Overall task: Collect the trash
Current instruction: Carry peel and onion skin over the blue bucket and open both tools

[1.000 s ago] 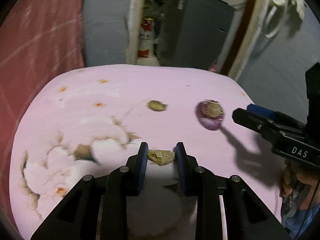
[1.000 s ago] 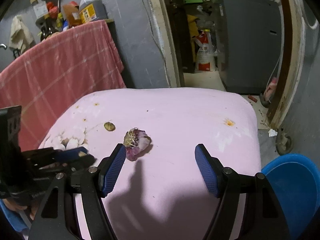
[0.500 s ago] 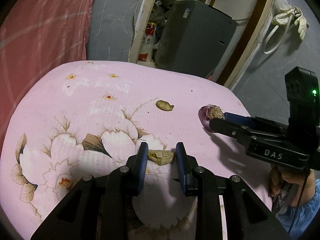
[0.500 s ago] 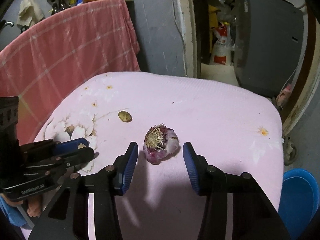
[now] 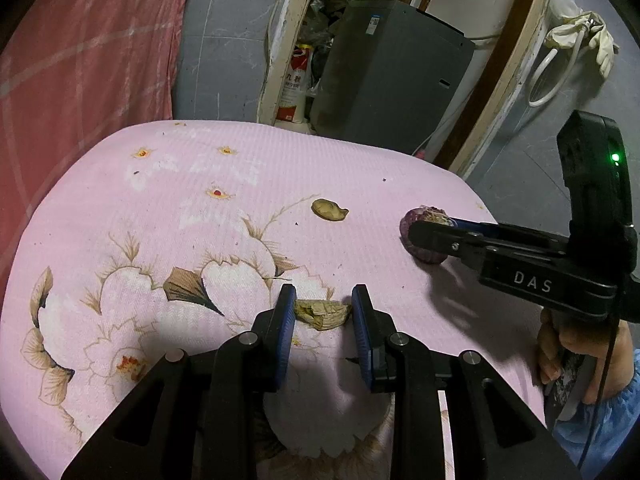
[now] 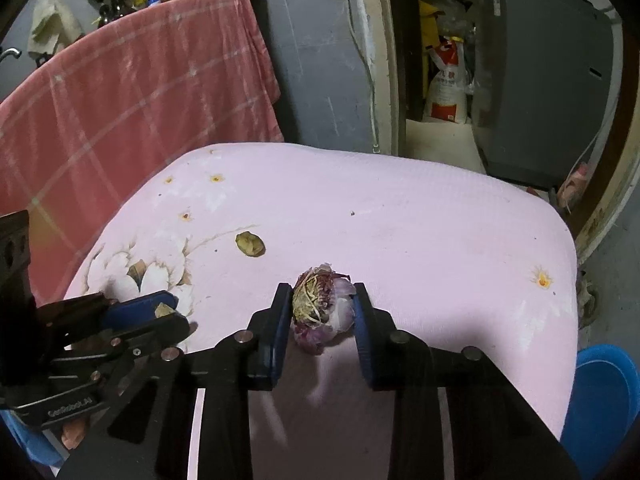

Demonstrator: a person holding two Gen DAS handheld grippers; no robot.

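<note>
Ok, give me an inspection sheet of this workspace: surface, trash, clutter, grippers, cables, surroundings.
Surface: pink floral cloth over the table, a few dark crumbs on it.
Job's things: purple onion scrap with dry roots; tan peel near the front; small peel piece lying loose farther back.
Clutter: nothing seen beyond the scraps.
Grippers: right gripper has just been closing, its pads now against the onion scrap; left gripper shut on the tan peel.
Cables: thin black cable hanging from the right gripper's handle by the hand.
Surroundings: red checked cloth, grey cabinet, blue bin beside the table, white-and-red sack in the doorway.
</note>
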